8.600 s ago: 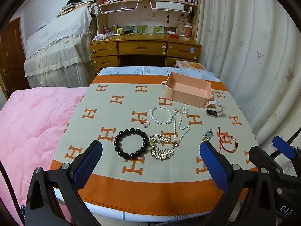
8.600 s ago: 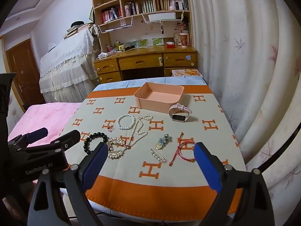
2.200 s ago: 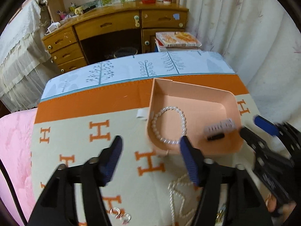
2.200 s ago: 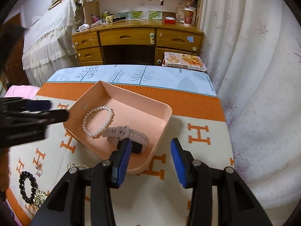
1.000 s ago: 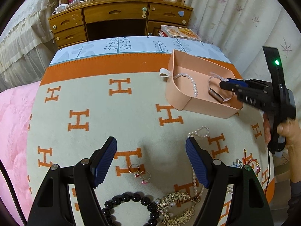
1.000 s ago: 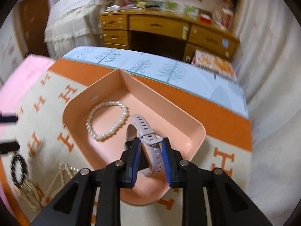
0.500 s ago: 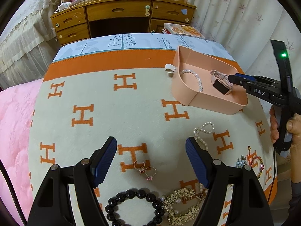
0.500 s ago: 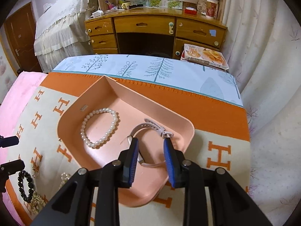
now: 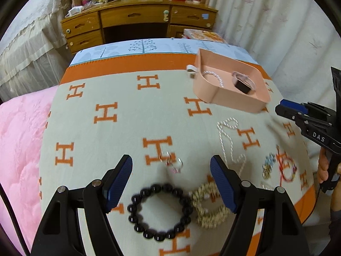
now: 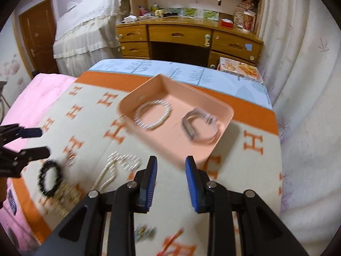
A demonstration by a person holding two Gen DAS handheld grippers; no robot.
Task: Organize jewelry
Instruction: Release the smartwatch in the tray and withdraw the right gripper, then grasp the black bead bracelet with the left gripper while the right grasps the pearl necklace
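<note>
A pink tray [image 9: 215, 97] [image 10: 132, 98] on the H-patterned blanket holds a pearl bracelet [image 9: 213, 77] [image 10: 152, 117] and a pale smartwatch [image 9: 243, 83] [image 10: 199, 125]. My left gripper [image 9: 171, 180] is open and empty above two small rings [image 9: 173, 163], a black bead bracelet [image 9: 159, 212] and a gold leaf piece [image 9: 210, 207]. A long pearl necklace [image 9: 231, 140] [image 10: 115, 166] lies between tray and gripper. My right gripper [image 10: 170, 180] is open and empty, just in front of the tray; it also shows in the left wrist view [image 9: 292, 108].
A red cord bracelet [image 9: 286, 168] and a blue-gold charm [image 9: 267, 166] lie at the blanket's right edge. A pink quilt [image 9: 19, 132] lies to the left. A wooden desk [image 10: 187, 38] stands behind, white curtains [image 10: 302, 85] to the right.
My right gripper has let go of the smartwatch in the tray and pulled back toward the near edge. My left gripper has drawn back toward the black bracelet.
</note>
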